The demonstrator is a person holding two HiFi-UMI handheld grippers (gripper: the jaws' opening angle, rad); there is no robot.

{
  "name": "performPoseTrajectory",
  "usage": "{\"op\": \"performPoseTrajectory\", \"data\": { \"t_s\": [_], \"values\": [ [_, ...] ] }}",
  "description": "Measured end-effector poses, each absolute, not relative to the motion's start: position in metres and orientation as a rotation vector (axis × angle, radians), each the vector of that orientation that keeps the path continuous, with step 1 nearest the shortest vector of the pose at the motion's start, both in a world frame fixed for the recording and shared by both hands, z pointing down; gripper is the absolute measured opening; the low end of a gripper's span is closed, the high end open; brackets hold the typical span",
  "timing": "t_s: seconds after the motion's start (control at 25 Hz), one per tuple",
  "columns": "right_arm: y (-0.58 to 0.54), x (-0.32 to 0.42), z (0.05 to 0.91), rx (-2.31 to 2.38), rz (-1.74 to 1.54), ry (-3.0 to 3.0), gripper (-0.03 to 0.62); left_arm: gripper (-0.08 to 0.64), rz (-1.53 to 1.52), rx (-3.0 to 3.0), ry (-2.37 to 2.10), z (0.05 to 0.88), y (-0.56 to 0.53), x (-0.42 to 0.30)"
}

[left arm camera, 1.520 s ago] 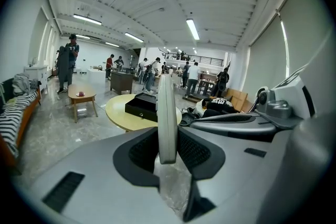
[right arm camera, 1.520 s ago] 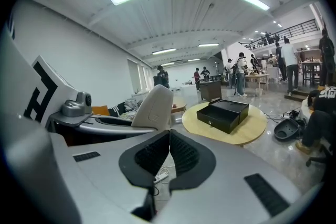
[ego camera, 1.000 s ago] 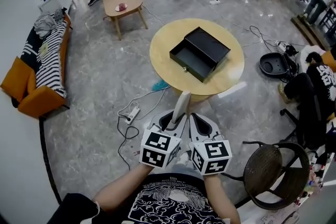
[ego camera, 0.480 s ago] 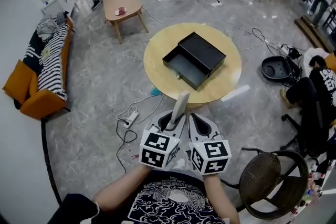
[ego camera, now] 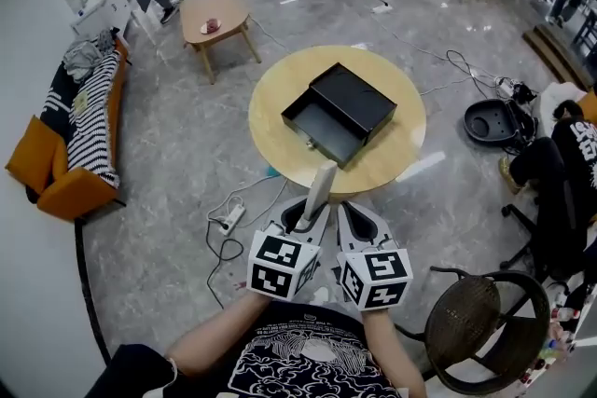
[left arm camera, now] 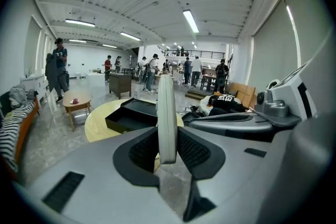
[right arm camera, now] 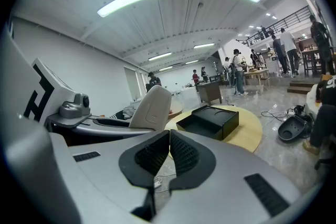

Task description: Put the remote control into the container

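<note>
My left gripper [ego camera: 312, 205] is shut on a slim pale-grey remote control [ego camera: 321, 183], which sticks up and forward out of the jaws; in the left gripper view the remote control [left arm camera: 166, 113] stands edge-on between the black pads. My right gripper [ego camera: 347, 210] is beside it, shut with nothing between its jaws [right arm camera: 169, 150]. The container, a black open drawer-like box [ego camera: 340, 114], lies on a round wooden table [ego camera: 392, 154] ahead, well beyond both grippers. It shows in the left gripper view as the black box [left arm camera: 134, 114] and in the right gripper view as the black box [right arm camera: 210, 120].
A power strip with cables [ego camera: 230, 218] lies on the grey floor left of the table. A wicker chair [ego camera: 483, 317] stands at lower right, a small wooden side table [ego camera: 215, 14] and an orange sofa [ego camera: 56, 154] to the left. Several people stand at the far end.
The round table and black box have come closer and shifted slightly left in the head view. Both grippers keep the same pose, the left still holding the remote control.
</note>
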State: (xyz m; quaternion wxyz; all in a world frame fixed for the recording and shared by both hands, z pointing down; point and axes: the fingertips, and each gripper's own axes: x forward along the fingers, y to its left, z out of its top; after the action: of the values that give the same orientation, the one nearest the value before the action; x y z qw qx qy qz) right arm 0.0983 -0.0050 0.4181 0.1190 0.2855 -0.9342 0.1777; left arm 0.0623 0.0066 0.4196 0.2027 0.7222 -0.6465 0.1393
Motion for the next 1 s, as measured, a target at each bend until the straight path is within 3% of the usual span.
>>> {"op": "performPoseTrajectory", "data": {
  "t_s": [1.0],
  "values": [
    [-0.106,0.024,0.432,0.997,0.477,-2.625,0.023,0.107,0.388,2.145,-1.611,0.435,-0.104,-0.014]
  ]
}}
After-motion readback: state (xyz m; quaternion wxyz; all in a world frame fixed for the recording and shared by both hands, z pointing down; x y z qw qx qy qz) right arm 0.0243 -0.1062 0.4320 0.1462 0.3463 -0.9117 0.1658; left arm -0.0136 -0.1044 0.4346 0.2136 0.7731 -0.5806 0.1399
